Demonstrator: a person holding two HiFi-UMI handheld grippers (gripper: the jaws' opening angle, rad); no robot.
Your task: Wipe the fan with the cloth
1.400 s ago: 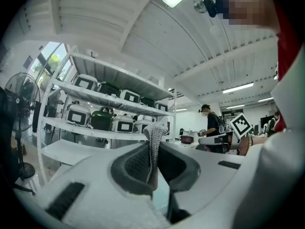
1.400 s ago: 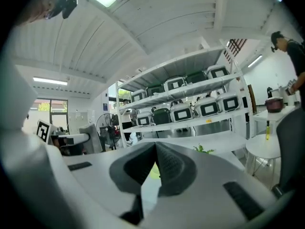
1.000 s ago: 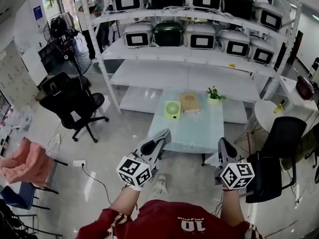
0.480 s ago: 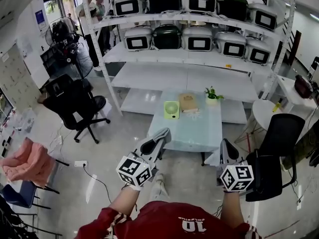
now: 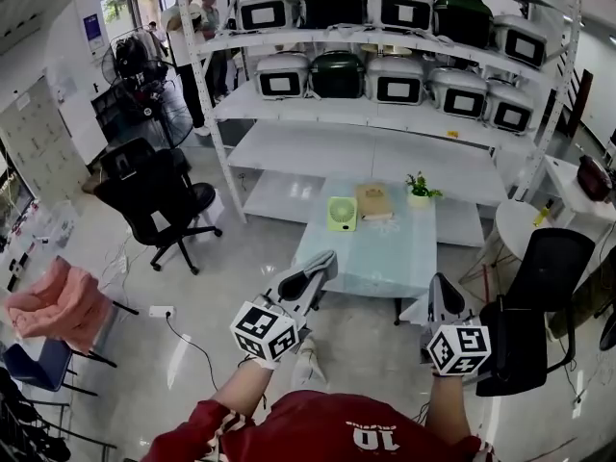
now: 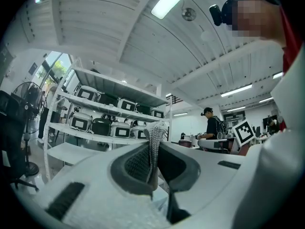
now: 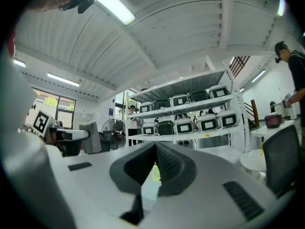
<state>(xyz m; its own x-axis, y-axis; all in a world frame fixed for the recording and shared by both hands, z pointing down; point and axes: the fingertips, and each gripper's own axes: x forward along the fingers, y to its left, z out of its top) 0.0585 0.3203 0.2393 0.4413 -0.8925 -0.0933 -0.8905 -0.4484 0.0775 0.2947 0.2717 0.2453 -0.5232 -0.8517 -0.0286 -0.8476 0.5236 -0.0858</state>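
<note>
A small green fan (image 5: 341, 213) stands upright at the far left of a pale glass table (image 5: 375, 253). Beside it, to the right, lies a folded tan cloth (image 5: 372, 200). My left gripper (image 5: 324, 262) hangs in the air over the floor, just short of the table's near left corner, shut and holding nothing. Off the near right corner my right gripper (image 5: 438, 283) is also shut and empty. In the right gripper view a sliver of the fan (image 7: 156, 173) shows behind the closed jaws. The left gripper (image 6: 155, 128) points at the shelving.
A small potted plant (image 5: 421, 189) stands at the table's far right. Behind are white shelves (image 5: 385, 114) with rice cookers. A black office chair (image 5: 154, 195) stands at the left and another black chair (image 5: 534, 287) at the right. A pink chair (image 5: 53, 306) and a round white table (image 5: 510, 224) flank the area.
The head view has shifted, so the table and shelves sit a little further right and lower in frame. Both grippers stay shut and keep their places.
</note>
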